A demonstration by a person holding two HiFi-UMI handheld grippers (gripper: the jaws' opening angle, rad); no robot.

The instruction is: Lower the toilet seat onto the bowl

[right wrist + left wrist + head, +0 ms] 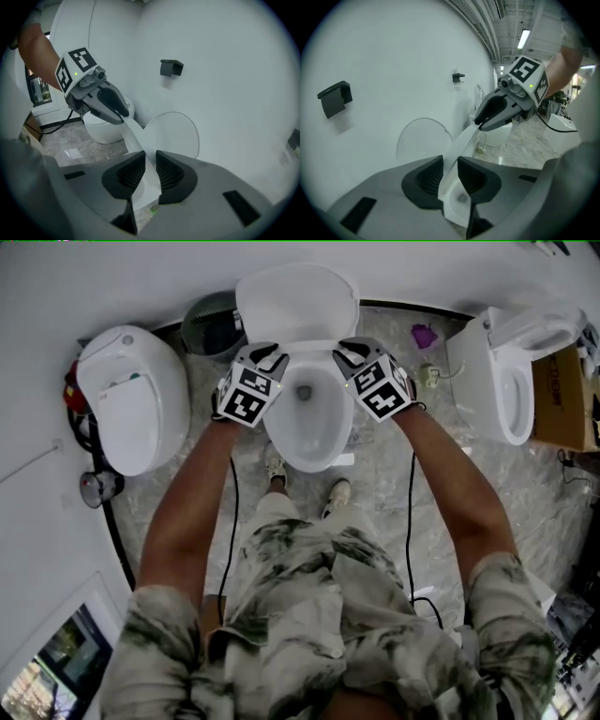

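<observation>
Two grippers, the left gripper (450,172) and right gripper (150,171), each clamp one side rim of the toilet seat (465,137), which is tilted above the toilet bowl (309,442), the lid (298,301) upright behind the bowl; if either narrow pinch slips, the seat would likely slam down.

Bathroom showroom: three toilets (131,399) abreast

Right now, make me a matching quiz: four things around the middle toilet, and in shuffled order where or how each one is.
1 toilet seat
2 toilet lid
3 grey bin
4 purple object

A on the floor, right of the toilet lid in the head view
B clamped in the left gripper and right gripper
C raised, standing open
D on the floor, left of the toilet lid in the head view

Pairs: 1-B, 2-C, 3-D, 4-A
</observation>
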